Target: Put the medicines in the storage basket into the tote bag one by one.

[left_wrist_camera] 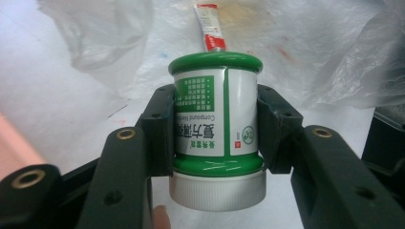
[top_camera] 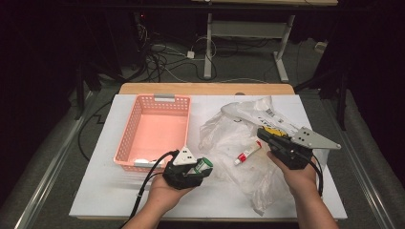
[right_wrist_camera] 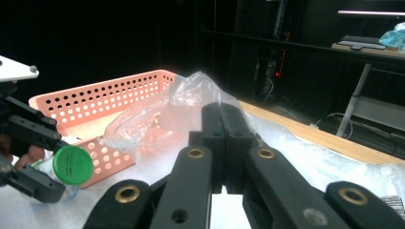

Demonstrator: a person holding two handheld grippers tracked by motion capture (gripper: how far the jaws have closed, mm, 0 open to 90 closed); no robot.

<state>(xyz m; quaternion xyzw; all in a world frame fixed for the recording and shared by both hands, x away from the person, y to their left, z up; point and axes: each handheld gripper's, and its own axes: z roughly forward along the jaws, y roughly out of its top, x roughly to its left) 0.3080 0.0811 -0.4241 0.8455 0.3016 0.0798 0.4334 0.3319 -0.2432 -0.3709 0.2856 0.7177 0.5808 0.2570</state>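
On the left part of the desk (top_camera: 95,191) a pink perforated basket (top_camera: 129,138) stands lengthwise, its far end near the desk's far edge and its near end toward the middle. Just beside the basket's near right corner, the left tool (top_camera: 198,168) is clamped on a small green-and-white bottle (top_camera: 204,165); in the left gripper view the two black jaws press on opposite sides of the bottle (left_wrist_camera: 217,114), whose white ribbed cap faces the camera and whose green base points away toward the bag. The left hand (top_camera: 165,193) comes in from the desk's near edge. To the right, a crumpled clear plastic bag (top_camera: 229,138) spreads over the middle and right part of the desk, from near the far edge down toward the near edge. A small white tube with a red cap (top_camera: 247,153) lies on the bag, between the two tools. Farther right, the right tool (top_camera: 263,133) has its jaws together with a fold of the bag pinched between them, as the right gripper view shows, where the plastic rises from the jaw tips. The right hand (top_camera: 301,179) holds it over the bag's right side.
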